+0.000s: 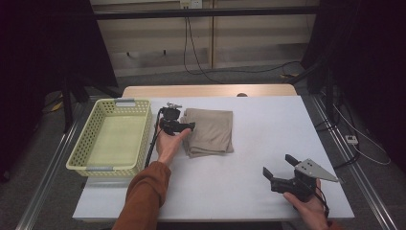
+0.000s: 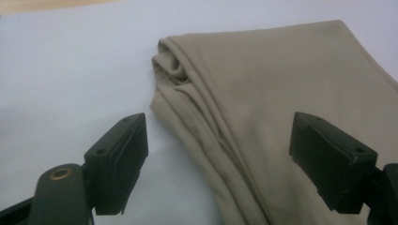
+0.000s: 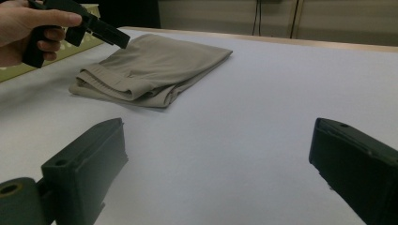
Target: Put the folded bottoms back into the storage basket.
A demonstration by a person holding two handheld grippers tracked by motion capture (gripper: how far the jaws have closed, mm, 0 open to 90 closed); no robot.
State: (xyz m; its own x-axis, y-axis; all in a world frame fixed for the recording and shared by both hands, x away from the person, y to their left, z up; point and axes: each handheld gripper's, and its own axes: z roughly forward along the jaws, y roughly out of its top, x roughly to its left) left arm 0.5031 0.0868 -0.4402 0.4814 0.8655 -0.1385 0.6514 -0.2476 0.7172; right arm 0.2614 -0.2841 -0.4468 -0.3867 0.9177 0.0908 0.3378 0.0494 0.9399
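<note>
Folded beige cloth (image 1: 209, 131) as landmark, lying flat on the white table (image 1: 249, 191), just right of the yellow basket (image 1: 111, 136), which is standing empty. I am judging the work to be at its start: the cloth is not yet gripped or lifted, and the pick-up, with whatever placing follows, is all left to do.

Left gripper (image 1: 191, 126): I am holding it at the cloth's left edge, pointing across onto the fabric. In the left gripper view its jaws are standing apart, one over bare table beside the cloth's layered folded edge (image 2: 206, 136), the other over the fabric; neither pad is pressing it.

Right gripper (image 1: 277, 164): I am resting it near the table's front right corner, well apart from the cloth, aimed back toward it, jaws wide apart with nothing between them.
</note>
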